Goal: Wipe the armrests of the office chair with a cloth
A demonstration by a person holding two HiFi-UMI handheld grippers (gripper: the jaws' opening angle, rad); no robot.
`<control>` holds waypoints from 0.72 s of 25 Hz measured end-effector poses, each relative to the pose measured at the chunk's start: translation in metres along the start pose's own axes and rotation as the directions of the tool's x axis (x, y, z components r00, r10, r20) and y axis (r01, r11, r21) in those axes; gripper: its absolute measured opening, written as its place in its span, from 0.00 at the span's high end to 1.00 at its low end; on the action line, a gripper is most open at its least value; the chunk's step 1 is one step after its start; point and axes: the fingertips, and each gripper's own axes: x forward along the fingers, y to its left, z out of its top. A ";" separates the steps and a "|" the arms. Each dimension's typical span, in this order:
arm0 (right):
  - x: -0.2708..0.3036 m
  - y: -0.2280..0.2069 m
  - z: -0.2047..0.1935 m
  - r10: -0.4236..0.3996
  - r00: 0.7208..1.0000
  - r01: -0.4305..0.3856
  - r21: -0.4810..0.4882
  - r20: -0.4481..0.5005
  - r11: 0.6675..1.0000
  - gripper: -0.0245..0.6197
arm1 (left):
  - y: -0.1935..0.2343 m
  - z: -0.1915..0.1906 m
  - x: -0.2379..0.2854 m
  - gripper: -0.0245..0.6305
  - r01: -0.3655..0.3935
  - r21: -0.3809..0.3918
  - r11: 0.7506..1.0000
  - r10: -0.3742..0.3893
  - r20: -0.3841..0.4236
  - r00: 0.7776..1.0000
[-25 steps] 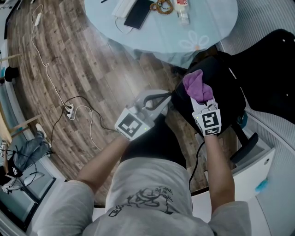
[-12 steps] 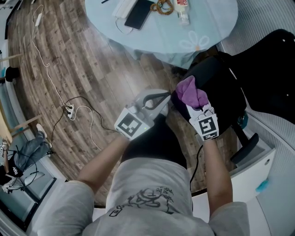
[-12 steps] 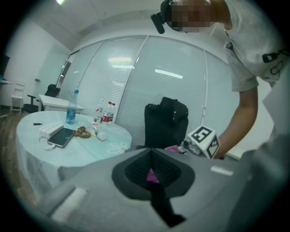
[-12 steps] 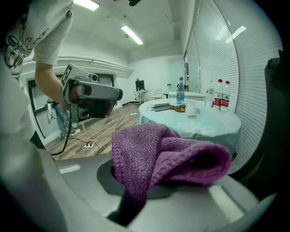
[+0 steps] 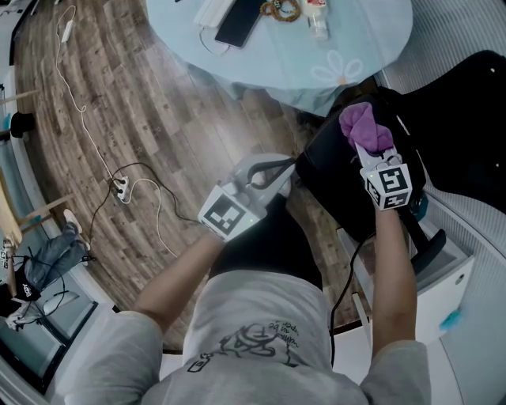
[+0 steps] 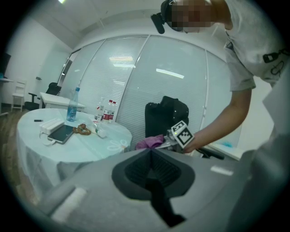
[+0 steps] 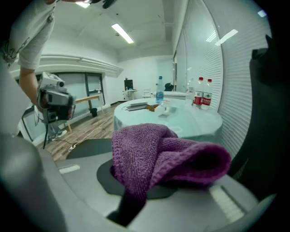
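Note:
My right gripper is shut on a bunched purple cloth and holds it over the black office chair, near the seat's far side. The cloth fills the right gripper view and hides the jaw tips of the right gripper. One black armrest sticks out beside my right forearm. Left of the chair's edge, above the floor, my left gripper is shut and holds nothing. From the left gripper, the cloth and the chair's backrest show ahead.
A round table in a pale blue cover stands beyond the chair, with a phone, a small bottle and beads on it. A power strip and cables lie on the wood floor at left. A white cabinet stands at right.
My right gripper has carried the cloth from the chair's left edge to the right and farther away, over the seat. The left gripper has stayed where it was.

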 end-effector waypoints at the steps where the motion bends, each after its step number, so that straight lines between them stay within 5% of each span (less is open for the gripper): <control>1: 0.001 -0.016 -0.001 -0.016 1.000 0.016 0.017 0.004 1.000 0.90 | 0.000 -0.002 0.000 0.96 0.001 0.002 1.000 -0.001 -0.003 1.000; 8: 0.007 -0.084 0.002 -0.045 0.998 0.045 -0.011 -0.047 0.999 0.90 | -0.002 -0.011 -0.003 0.96 0.003 -0.001 1.000 -0.003 -0.031 1.000; 18: 0.005 -0.078 0.005 -0.122 0.992 0.122 -0.010 -0.023 0.992 0.91 | -0.002 -0.006 -0.002 0.96 0.003 0.001 1.000 -0.003 -0.020 1.000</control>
